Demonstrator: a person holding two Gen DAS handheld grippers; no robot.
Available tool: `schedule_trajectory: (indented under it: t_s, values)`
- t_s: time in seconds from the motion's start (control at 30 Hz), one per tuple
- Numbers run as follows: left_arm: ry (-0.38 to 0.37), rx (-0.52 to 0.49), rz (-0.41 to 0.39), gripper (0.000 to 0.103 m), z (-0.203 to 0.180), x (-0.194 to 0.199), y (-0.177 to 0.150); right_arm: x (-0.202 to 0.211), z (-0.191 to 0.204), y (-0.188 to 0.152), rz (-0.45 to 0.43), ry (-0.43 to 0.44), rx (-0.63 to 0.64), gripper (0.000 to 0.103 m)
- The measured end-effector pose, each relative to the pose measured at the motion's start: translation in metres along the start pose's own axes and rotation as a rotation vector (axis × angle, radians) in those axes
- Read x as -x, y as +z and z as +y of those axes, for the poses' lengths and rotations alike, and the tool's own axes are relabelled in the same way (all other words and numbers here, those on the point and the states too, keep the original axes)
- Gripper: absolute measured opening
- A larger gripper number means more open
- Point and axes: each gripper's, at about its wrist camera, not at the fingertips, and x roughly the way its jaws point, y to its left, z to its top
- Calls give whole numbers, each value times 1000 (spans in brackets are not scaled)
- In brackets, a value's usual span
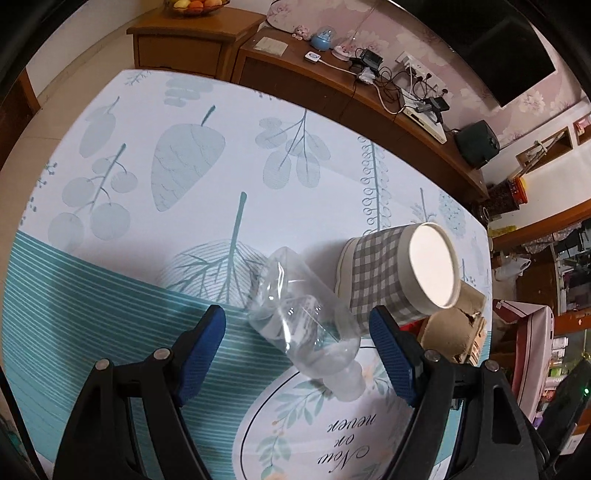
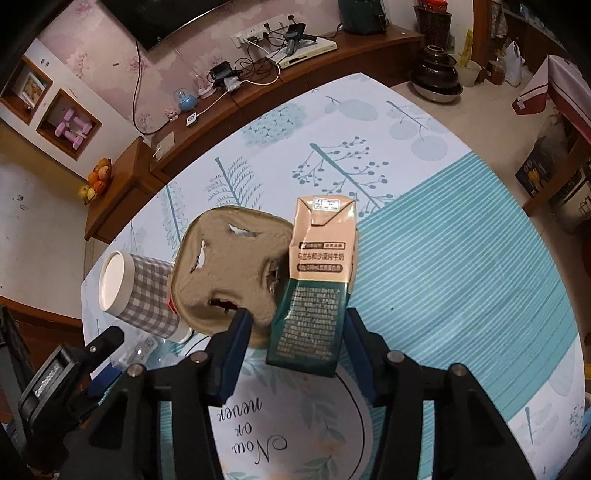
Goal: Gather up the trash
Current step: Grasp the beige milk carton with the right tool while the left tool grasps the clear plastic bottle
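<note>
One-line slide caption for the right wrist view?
Open right hand-held gripper straddles milk carton beside pulp cup carrier and checked paper cup.

One bottle (image 1: 303, 317), one cup (image 1: 399, 273), one carton (image 2: 317, 284) — one tray (image 2: 229, 269).

A home living room. A table covered with a leaf-printed cloth (image 1: 184, 155) stands before a long, low wooden media cabinet (image 2: 325, 48) set against a wall with pink floral wallpaper (image 2: 88, 40). A wall-mounted television (image 1: 517, 55) hangs above the cabinet, whose top carries a set-top box (image 2: 310, 46), a wall socket strip (image 2: 258, 33) with tangled charger cables, and a small blue snow-globe ornament (image 2: 186, 99). A fruit bowl (image 2: 98, 181) sits on a wooden side cabinet (image 1: 192, 40). Wall niches hold pink dumbbells (image 2: 72, 127) and a framed picture (image 2: 31, 86). The floor is tiled; a dark ceramic jar (image 2: 437, 72) stands on it.
</note>
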Motion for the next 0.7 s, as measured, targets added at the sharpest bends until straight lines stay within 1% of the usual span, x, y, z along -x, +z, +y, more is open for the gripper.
schedule_trajectory:
  t_s: [0.03,0.07,0.1,0.13,0.23,0.3,0.33,0.37,0.53,0.7]
  values:
    - [3,1,4,78,0,-3,0,0,0,0,-1,3,-2,51]
    - [9,4,10,78,0,-8,0,1,-1,0,-3,7,-2,48]
    - [9,7,13,78,1,-9,-2,1,-1,-2,-4,7,0,41]
    - [10,8,18,77,2,-12,-2,1,-2,-2,2,13,1,40]
    - [-2,11,15,76,5,-16,-3,2,-4,-5,3,24,-1,39]
    - [-5,6,13,73,5,-17,-4,2,-4,-7,2,27,4,39]
    - [-14,0,12,69,4,-16,-5,2,-4,-8,2,27,4,39]
    - [-15,-7,13,69,3,-16,-5,2,-5,-9,5,29,-1,38]
    - [15,-49,13,68,2,-11,-11,5,-8,-16,12,45,-15,38]
    - [48,-101,43,68,6,-3,-27,11,-12,-30,13,58,-24,37]
